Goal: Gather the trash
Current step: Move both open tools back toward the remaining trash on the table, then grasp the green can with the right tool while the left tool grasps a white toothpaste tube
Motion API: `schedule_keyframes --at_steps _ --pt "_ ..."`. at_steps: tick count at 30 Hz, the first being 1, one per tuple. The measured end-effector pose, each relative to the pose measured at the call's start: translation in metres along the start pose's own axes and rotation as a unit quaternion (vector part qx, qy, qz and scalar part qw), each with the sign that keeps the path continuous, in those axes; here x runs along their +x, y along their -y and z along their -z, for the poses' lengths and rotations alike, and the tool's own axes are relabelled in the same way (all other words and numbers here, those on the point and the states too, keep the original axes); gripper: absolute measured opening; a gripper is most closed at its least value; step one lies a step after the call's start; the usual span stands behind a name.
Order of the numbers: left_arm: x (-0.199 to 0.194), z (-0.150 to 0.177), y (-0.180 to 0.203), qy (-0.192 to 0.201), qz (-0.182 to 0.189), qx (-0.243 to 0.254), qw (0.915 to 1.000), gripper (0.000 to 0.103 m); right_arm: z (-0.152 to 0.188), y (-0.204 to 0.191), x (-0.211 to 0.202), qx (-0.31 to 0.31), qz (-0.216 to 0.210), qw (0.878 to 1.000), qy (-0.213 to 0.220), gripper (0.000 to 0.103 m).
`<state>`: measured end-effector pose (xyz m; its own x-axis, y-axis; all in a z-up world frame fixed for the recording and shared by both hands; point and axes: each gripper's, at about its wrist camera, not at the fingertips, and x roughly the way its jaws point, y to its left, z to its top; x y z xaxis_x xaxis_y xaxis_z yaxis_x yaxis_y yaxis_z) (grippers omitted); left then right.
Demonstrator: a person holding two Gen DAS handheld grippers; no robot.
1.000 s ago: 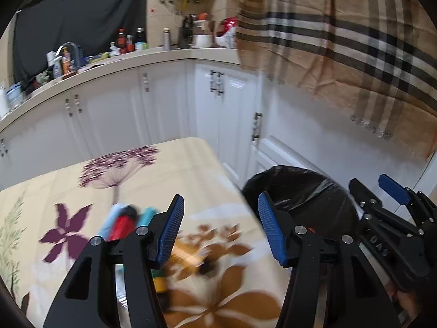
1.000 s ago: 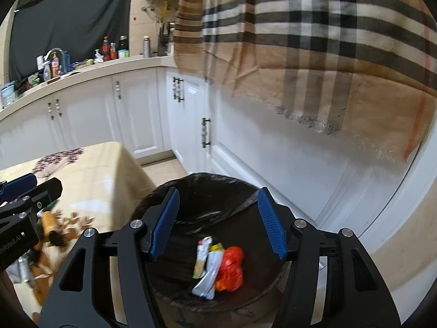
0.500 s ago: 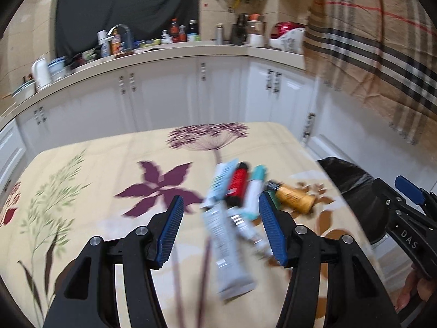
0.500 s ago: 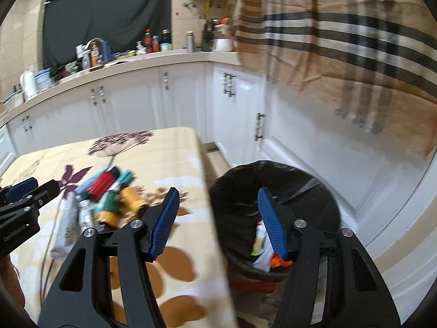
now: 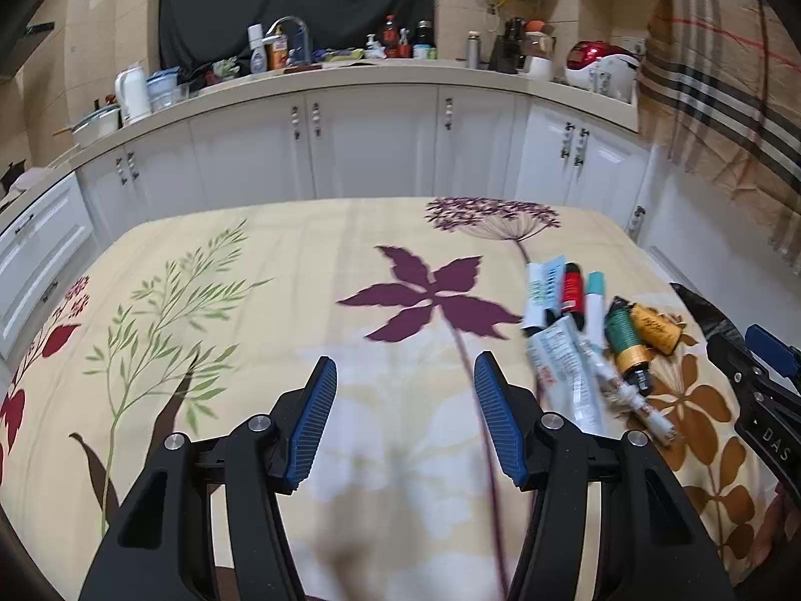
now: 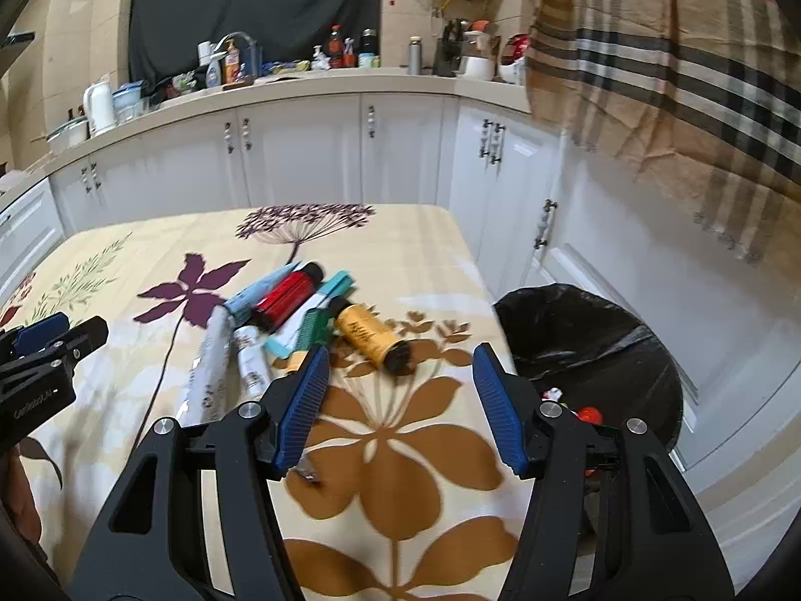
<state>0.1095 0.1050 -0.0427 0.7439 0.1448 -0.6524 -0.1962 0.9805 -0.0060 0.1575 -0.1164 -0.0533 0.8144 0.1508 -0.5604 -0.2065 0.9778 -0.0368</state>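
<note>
Both jaws spread wide and empty: left gripper [image 5: 403, 415] over bare flowered tabletop [image 5: 250, 310], right gripper [image 6: 400, 400] above the tabletop's edge. Heap of tubes and bottles [image 6: 295, 315] just ahead; black-lined trash bin [image 6: 590, 335] beside the tabletop, some scraps inside.

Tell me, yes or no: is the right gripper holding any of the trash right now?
No. In the right wrist view the right gripper is open with nothing between its blue pads, and the orange bottle lies on the table.
</note>
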Motion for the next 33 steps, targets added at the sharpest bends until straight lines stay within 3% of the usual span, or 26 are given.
schedule_keyframes --at_steps 19,22,27,29,33 --pt "0.003 0.007 -0.035 -0.005 -0.026 -0.021 0.9994 0.056 -0.007 -0.035 0.045 -0.021 -0.025 0.998 -0.059 0.055" --pt "0.005 0.006 -0.04 -0.007 -0.031 -0.026 0.9992 0.056 -0.008 -0.037 0.053 -0.023 -0.028 0.997 -0.073 0.044" --pt "0.007 0.005 -0.043 -0.009 -0.031 -0.029 0.9991 0.056 -0.008 -0.038 0.062 -0.024 -0.034 0.995 -0.091 0.039" --pt "0.008 0.005 -0.041 -0.009 -0.029 -0.025 0.9992 0.056 -0.008 -0.039 0.064 -0.025 -0.039 0.994 -0.096 0.025" --pt "0.009 0.006 -0.034 -0.012 -0.023 -0.019 0.9995 0.056 -0.007 -0.039 0.064 -0.025 -0.046 0.994 -0.099 0.023"
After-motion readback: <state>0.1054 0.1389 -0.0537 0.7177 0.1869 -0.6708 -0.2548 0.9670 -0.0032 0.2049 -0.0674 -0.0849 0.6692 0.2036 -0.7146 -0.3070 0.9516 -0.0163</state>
